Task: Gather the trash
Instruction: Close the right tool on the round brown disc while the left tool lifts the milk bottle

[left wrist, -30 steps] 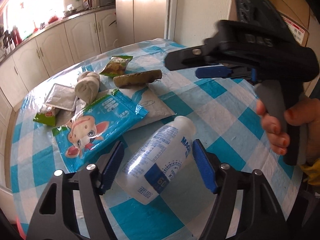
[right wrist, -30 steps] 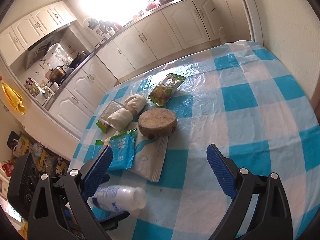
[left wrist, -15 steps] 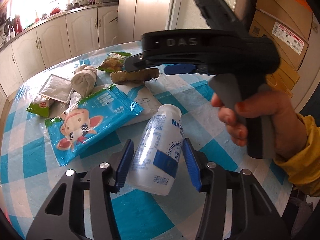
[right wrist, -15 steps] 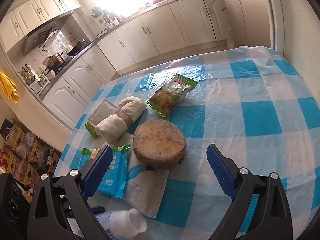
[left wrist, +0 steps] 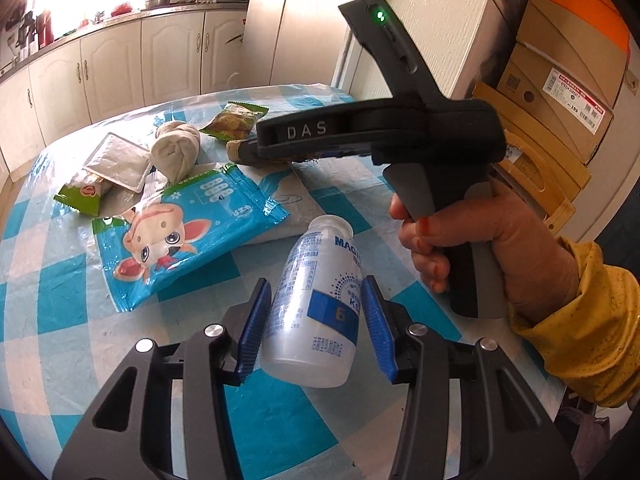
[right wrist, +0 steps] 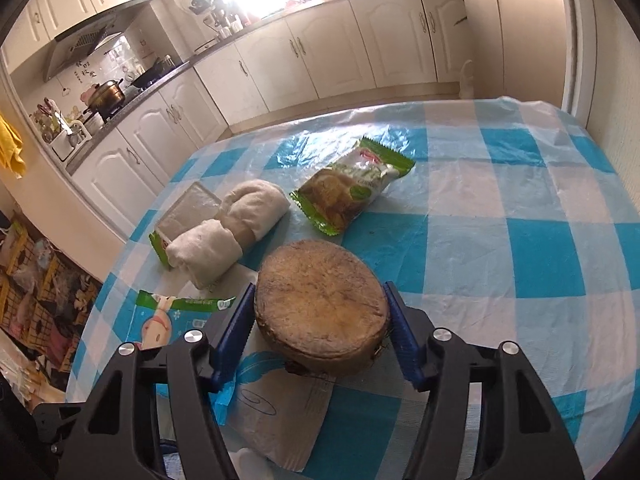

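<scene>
In the left wrist view the left gripper (left wrist: 316, 320) sits at the bottom centre of the frame, and a white plastic bottle (left wrist: 316, 304) with blue print stands between its blue pads. The jaws have just been closing, and the pads now lie against the bottle's two sides, so it is clamped; its neck points toward the upper middle of the frame. To the right of the bottle a hand (left wrist: 480, 248) in a yellow sleeve grips the handle of the right gripper (left wrist: 248, 150), whose black body reaches across the upper middle of the picture toward the litter.

In the right wrist view the right gripper (right wrist: 320, 328) fills the lower middle of the frame. A round brown disc (right wrist: 320, 304), flat face up, lies between its blue pads. The jaws have just been closing, and both pads now stand at the disc's rim, apparently touching it on the left and the right. The disc rests on a white pouch (right wrist: 280, 412) spread on the blue-and-white checked tablecloth (right wrist: 540, 260).

Left of the disc lie a blue wipes packet (right wrist: 168, 320) and a rolled white cloth (right wrist: 232, 228); above it, toward the frame's centre, lies a green snack bag (right wrist: 352, 192).
</scene>
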`<act>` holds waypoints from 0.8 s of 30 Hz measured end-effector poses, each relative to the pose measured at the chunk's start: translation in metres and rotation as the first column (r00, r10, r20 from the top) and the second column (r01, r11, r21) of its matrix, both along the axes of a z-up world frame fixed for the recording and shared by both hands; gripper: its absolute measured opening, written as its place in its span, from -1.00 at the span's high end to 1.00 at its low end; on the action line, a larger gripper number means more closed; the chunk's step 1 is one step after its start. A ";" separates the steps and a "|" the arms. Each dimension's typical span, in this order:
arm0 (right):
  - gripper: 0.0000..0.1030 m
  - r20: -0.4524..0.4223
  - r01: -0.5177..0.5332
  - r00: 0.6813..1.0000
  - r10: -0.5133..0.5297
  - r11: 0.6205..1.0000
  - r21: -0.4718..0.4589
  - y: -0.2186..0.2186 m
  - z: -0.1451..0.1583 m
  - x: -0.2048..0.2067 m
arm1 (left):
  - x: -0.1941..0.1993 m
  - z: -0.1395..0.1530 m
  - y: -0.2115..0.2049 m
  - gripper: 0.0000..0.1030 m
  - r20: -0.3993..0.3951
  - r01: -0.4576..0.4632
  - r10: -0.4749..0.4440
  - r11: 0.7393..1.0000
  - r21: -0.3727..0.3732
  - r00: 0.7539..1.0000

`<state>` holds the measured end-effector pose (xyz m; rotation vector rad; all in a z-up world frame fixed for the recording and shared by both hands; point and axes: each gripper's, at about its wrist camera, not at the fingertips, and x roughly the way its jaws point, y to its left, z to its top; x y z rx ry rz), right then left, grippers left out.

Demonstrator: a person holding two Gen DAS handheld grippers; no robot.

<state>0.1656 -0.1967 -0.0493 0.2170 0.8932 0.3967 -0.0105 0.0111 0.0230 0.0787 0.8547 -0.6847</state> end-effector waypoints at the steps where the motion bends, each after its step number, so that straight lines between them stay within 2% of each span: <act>1: -0.22 0.003 0.001 1.000 -0.001 1.000 0.003 0.000 -0.001 -0.001 | 0.000 0.000 0.001 0.07 0.000 -0.003 0.003 1.000 -0.004 1.000; 12: -0.20 0.046 0.053 0.998 -0.052 0.998 -0.032 -0.001 0.003 -0.021 | -0.004 0.003 0.015 0.09 -0.007 -0.019 0.018 0.998 -0.054 1.000; 24: -0.19 0.065 0.133 0.989 -0.136 0.990 0.037 -0.018 0.019 -0.067 | -0.020 0.014 0.046 0.10 0.006 -0.072 0.073 0.993 -0.089 0.997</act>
